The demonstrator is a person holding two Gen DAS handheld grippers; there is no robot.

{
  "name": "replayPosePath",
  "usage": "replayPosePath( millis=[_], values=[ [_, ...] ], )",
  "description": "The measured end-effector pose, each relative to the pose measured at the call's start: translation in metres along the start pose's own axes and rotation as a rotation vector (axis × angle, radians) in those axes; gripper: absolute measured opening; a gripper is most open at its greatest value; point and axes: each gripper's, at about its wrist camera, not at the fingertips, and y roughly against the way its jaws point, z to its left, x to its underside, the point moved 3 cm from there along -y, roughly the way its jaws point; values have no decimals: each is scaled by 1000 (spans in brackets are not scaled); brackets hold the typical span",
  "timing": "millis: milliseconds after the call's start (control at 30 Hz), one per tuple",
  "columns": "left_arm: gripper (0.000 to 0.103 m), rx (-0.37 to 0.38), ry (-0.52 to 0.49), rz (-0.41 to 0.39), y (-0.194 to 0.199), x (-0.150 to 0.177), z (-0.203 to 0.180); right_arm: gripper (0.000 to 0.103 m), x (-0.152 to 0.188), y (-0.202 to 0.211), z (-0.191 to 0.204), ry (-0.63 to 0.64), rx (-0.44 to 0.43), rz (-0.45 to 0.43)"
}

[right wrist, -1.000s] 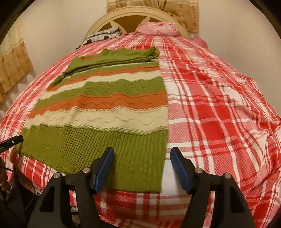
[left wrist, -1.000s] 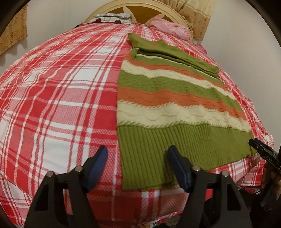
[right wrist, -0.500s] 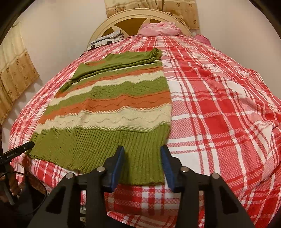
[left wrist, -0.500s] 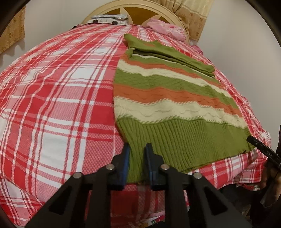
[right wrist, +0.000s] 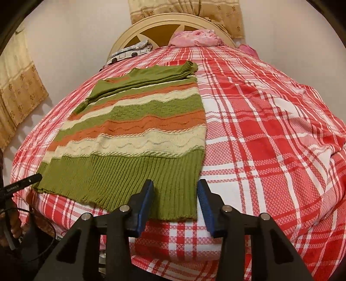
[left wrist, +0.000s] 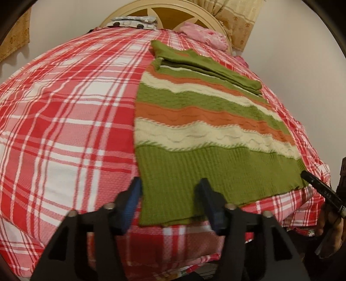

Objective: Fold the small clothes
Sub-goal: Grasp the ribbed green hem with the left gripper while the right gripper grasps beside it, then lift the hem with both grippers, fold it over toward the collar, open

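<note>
Striped knit sweater [left wrist: 194, 134] lies flat on the bed [left wrist: 64, 129], over the red-and-white plaid cover, green ribbed hem toward the cameras at the near edge of the bed, sleeves folded across the top end toward the headboard [right wrist: 177, 23]. Bands run green, cream, orange across the body. Left gripper [left wrist: 169, 198] is at the hem's left corner: jaws spread and opening, corner of the hem sits between the blue pads, pads not pressing it. Right gripper [right wrist: 175, 201] is at the hem's right corner: jaws apart but closing, right edge of the hem between the pads, no squeeze on the fabric visible. Each gripper shows at the edge of the other's view as a black tip just beside the opposite hem corner. Pink bundle of cloth [right wrist: 194, 37] and a grey patterned item [right wrist: 129, 50] sit by the headboard, well apart from the sweater. Beige curtain [right wrist: 186, 8] behind the headboard.
</note>
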Motion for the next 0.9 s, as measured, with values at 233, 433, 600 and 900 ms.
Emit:
replayPosePath(
  millis=[233,433,600,900],
  values=[
    [17,-5,-88,-4,3,3,-9,11,4,1,-1,-43,-86,-16],
    [13,45,-77,-68,16,-6,-3,10,-8,28,1,-45,-122,-141],
    [12,100,-48,-120,26,-27,-2,10,-29,43,6,-22,-121,-211],
    [11,168,-32,-192,31,-82,-9,9,-88,51,20,-7,-134,-302]
  ],
)
